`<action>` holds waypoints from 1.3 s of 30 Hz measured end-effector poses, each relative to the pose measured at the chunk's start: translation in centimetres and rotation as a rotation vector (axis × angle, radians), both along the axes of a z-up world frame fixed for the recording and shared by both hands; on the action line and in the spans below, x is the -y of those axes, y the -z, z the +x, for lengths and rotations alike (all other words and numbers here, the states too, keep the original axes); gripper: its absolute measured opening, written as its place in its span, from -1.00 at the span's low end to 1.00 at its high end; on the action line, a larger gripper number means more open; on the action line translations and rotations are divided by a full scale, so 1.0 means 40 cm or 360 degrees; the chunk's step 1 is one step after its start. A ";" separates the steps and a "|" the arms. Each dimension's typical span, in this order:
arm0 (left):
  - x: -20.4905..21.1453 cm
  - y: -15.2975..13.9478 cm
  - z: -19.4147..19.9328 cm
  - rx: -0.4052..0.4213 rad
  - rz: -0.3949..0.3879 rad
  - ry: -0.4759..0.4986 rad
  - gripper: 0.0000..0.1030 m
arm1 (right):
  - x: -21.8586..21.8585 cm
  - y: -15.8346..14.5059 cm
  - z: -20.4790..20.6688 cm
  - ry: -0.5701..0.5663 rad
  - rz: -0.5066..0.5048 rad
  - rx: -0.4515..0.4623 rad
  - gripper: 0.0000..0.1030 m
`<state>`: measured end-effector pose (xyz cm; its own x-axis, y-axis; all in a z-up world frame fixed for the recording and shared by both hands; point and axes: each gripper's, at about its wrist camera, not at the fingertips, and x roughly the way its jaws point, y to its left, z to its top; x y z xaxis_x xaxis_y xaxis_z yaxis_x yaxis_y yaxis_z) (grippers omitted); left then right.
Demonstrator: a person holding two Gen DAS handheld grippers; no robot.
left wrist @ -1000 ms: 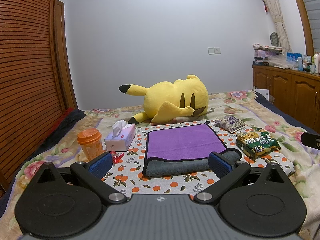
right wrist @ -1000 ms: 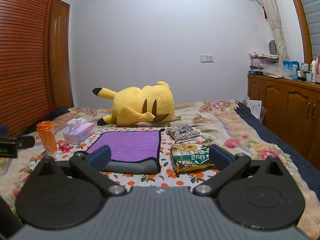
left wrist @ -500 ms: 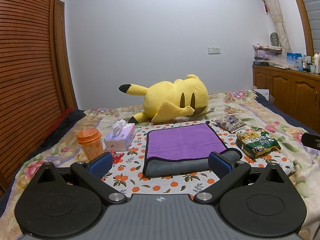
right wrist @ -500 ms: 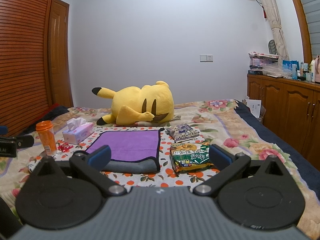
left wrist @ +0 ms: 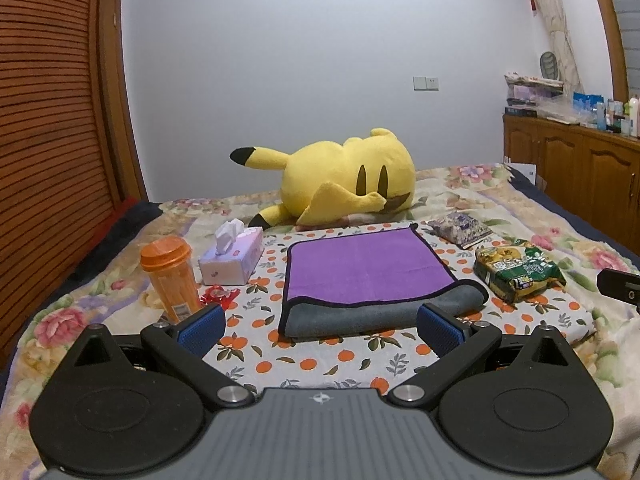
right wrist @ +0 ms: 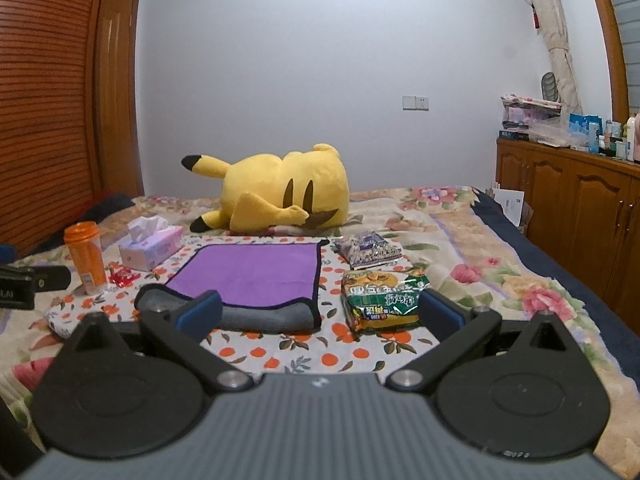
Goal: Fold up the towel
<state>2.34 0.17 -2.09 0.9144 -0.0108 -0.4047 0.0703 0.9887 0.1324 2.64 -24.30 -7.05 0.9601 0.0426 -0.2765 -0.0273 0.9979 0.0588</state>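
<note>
A towel point(left wrist: 368, 268), purple on top and grey underneath with a dark hem, lies folded on an orange-patterned cloth point(left wrist: 320, 356) on the bed. Its rounded grey fold faces me. It also shows in the right wrist view point(right wrist: 252, 276). My left gripper point(left wrist: 320, 326) is open and empty, hovering just short of the towel's near edge. My right gripper point(right wrist: 320, 312) is open and empty, in front of the towel's right end and a green snack bag point(right wrist: 382, 300).
A yellow plush toy point(left wrist: 344, 180) lies behind the towel. A tissue box point(left wrist: 232, 258), an orange cup point(left wrist: 170, 276) and a red wrapper point(left wrist: 218, 294) sit to the left. The green snack bag point(left wrist: 516, 268) and a purple packet point(left wrist: 460, 228) sit to the right. Wooden cabinets point(right wrist: 568, 204) line the right wall.
</note>
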 end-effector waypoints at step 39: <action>-0.062 0.117 0.335 -0.0201 0.0001 0.0064 1.00 | -0.055 0.042 0.275 -0.0078 -0.0035 -0.0221 1.00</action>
<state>15.75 2.65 -6.79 0.8549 -0.0461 -0.5167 0.1259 0.9847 0.1205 13.64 -22.09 -8.74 0.9094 0.0810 -0.4081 -0.0693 0.9967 0.0434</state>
